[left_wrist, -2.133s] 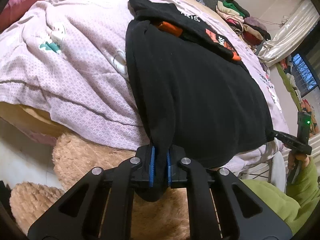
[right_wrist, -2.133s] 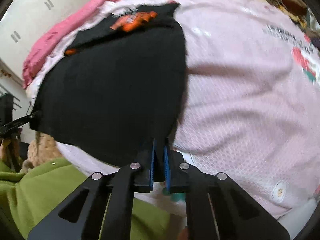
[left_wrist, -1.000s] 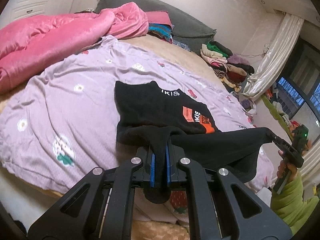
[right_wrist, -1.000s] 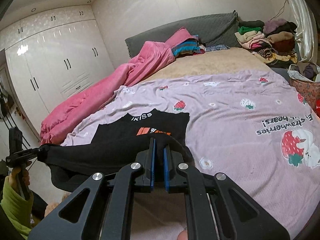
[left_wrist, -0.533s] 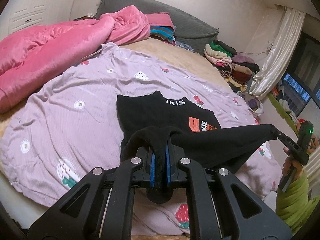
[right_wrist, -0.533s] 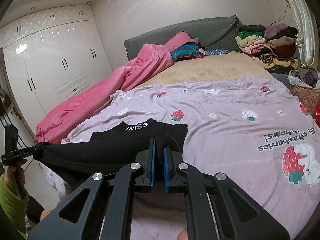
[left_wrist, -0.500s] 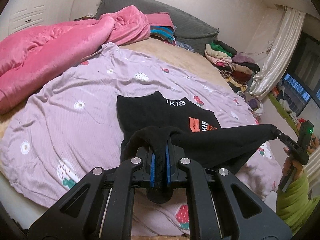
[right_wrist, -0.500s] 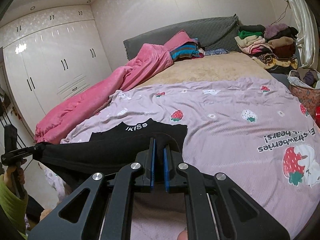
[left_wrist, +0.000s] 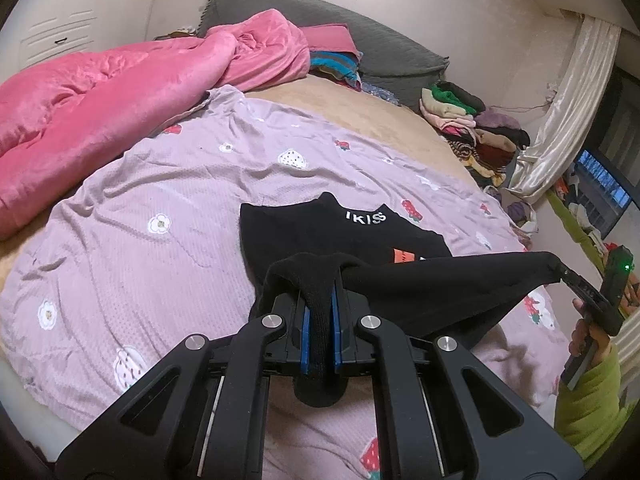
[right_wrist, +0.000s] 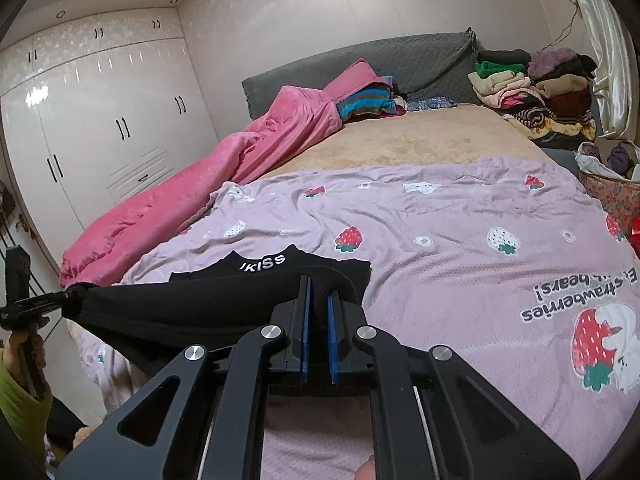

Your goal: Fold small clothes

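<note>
Two grippers hold one black garment point(left_wrist: 420, 284) stretched between them above the near end of the bed; the left gripper point(left_wrist: 319, 332) has its blue-padded fingers clamped on a bunched corner of the cloth, and the right gripper point(right_wrist: 318, 332) has its fingers pinched on the opposite corner, the lifted hem running taut from one to the other; the garment's upper half lies flat on the lilac strawberry-print sheet point(right_wrist: 460, 216), white "IKISS" lettering at the collar facing up and a scrap of orange print showing just under the raised fold; beyond it a tan blanket point(right_wrist: 400, 144) covers the far part of the bed, a rumpled pink quilt point(left_wrist: 100, 96) lies along the left side, and striped folded cloth sits against the grey headboard point(right_wrist: 420, 64); a heap of mixed clothes point(right_wrist: 532, 88) is stacked at the bed's far right corner beside a pale curtain point(left_wrist: 568, 112); white wardrobe doors point(right_wrist: 100, 128) line the wall on the left; a patterned basket point(right_wrist: 608, 192) is cut off at the right edge of the right wrist view; each gripper's own frame blocks the lower middle of its view, so the garment's hanging lower part is mostly hidden; the person's green sleeves show only at the edges, and the orange print is too covered to read.
</note>
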Demonstrator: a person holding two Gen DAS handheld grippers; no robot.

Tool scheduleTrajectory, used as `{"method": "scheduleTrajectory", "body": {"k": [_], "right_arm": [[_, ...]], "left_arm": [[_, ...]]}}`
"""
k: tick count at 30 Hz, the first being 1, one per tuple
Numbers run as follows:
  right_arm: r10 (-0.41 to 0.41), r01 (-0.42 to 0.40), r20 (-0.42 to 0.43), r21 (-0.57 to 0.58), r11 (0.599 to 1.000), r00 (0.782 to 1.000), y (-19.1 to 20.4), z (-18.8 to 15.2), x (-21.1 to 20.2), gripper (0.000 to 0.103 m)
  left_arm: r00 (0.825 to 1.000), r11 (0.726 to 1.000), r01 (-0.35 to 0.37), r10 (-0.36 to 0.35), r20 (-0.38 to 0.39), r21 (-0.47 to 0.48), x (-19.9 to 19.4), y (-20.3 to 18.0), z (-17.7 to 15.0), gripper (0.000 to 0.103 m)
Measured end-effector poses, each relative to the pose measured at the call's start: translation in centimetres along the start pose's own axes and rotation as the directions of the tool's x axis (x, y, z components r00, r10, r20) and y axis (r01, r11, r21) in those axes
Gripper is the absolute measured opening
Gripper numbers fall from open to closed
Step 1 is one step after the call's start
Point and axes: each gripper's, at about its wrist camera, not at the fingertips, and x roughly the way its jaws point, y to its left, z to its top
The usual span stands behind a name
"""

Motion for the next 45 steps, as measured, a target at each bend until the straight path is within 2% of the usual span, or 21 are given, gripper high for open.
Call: {"method": "scheduleTrajectory", "body": {"k": [20, 31, 34, 37, 38, 39, 42, 45], "right_arm": [[-0.04, 0.04, -0.063, -0.007, 0.999, 0.997, -1.0, 0.9, 6.8, 0.007], [-0.115, 0.113, -0.139, -0.026, 0.993, 0.984, -1.4, 0.4, 11.8, 0.008], [-0.135, 0.133, -0.162, -0.024, 0.991, 0.977, -1.6, 0.2, 13.1, 0.013], [-0.175, 0.174, -0.163, -0.024, 0.985, 0.971, -2.0, 0.1, 13.8, 0.042], [-0.177, 0.176, -0.16, -0.017, 0.984, 0.971, -2.2, 0.1, 13.7, 0.042], [-0.179, 0.18, -0.157, -0.008, 0.984, 0.971, -2.4, 0.1, 13.5, 0.042], [-0.184, 0.185, -0.137, -0.01, 0.983, 0.973, -2.5, 0.0, 12.5, 0.042], [-0.171, 0.169, -0.104, -0.032, 0.985, 0.98, -1.9, -0.3, 10.8, 0.043]], "left_arm": [[0.996, 0.997, -0.078, 0.078, -0.051, 0.002, 5.4, 1.8, 1.7, 0.002], [0.986, 0.991, -0.13, 0.13, -0.107, 0.008, 9.2, 3.0, 1.5, 0.004], [0.983, 0.99, -0.138, 0.136, -0.123, -0.004, 10.2, 3.5, 1.5, 0.007], [0.984, 0.99, -0.137, 0.133, -0.122, -0.025, 10.3, 3.9, 1.5, 0.011], [0.983, 0.988, -0.154, 0.15, -0.106, -0.027, 10.0, 4.0, 1.5, 0.026], [0.983, 0.987, -0.159, 0.156, -0.096, -0.028, 9.8, 4.0, 1.5, 0.036], [0.987, 0.987, -0.154, 0.151, -0.056, -0.046, 8.3, 4.3, 1.8, 0.036], [0.987, 0.987, -0.161, 0.161, -0.027, -0.019, 7.0, 3.6, 1.7, 0.036]]}}
